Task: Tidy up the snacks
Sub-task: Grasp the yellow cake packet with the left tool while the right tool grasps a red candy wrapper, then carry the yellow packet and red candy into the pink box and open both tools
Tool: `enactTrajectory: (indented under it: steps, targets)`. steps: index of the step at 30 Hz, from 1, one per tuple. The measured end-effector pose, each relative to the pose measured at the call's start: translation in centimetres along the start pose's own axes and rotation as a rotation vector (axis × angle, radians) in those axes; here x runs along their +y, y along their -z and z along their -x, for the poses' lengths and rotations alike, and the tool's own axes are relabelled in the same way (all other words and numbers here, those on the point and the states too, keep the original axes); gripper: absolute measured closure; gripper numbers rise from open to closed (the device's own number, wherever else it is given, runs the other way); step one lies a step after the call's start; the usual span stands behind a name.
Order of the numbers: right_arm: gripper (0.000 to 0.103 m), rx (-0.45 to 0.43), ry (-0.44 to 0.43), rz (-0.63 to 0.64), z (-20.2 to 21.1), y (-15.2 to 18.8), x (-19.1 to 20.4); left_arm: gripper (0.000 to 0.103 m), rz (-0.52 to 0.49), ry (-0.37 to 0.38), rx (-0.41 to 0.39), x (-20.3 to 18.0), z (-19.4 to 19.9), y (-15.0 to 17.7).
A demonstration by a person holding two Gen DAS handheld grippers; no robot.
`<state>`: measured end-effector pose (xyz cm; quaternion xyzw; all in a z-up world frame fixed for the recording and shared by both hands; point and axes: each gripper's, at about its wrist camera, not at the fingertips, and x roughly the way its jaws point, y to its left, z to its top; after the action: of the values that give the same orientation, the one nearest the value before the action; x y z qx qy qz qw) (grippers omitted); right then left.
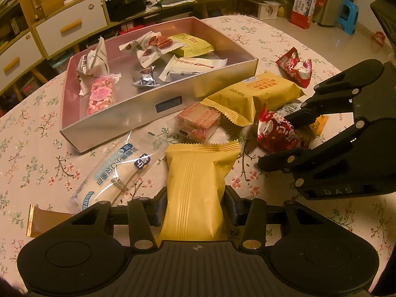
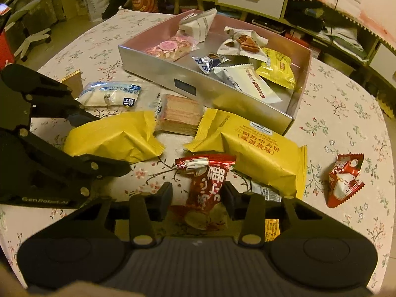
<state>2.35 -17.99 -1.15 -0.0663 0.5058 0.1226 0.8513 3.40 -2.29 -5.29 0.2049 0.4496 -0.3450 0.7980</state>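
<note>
My left gripper [image 1: 195, 205] is shut on a plain yellow snack packet [image 1: 198, 178] that lies lengthwise between its fingers on the floral tablecloth. The right wrist view shows the same left gripper [image 2: 112, 143] at the left, clamped on that yellow packet [image 2: 111, 136]. My right gripper [image 2: 196, 193] is shut on a red snack packet [image 2: 205, 185] with white characters, and the left wrist view shows this right gripper [image 1: 273, 139] at the right around the red packet [image 1: 274, 131]. A silver open box [image 1: 123, 113] [image 2: 160, 74] behind them holds several wrapped snacks.
Loose on the cloth lie a printed yellow packet [image 1: 255, 94] [image 2: 257, 151], a wafer pack [image 1: 198, 121] [image 2: 180, 113], a white-and-blue bread packet [image 1: 116, 173] [image 2: 111, 94] and another red packet [image 1: 297, 69] [image 2: 344, 180]. A gold-brown card [image 1: 44, 220] sits near the table edge. Drawers stand beyond.
</note>
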Motion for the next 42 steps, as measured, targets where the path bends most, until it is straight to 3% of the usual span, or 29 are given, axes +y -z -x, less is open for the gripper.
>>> enactTrajectory:
  steps: [11,42]
  targets:
    - [0.069,-0.019,-0.004,0.026,0.6,-0.2,0.4,0.064,-0.006,0.0,-0.003,-0.2,0.4,-0.1]
    - [0.069,-0.103,-0.013,-0.007,3.6,-1.0,-0.3,0.065,0.03,0.038,-0.062,0.1,4.2,0.3]
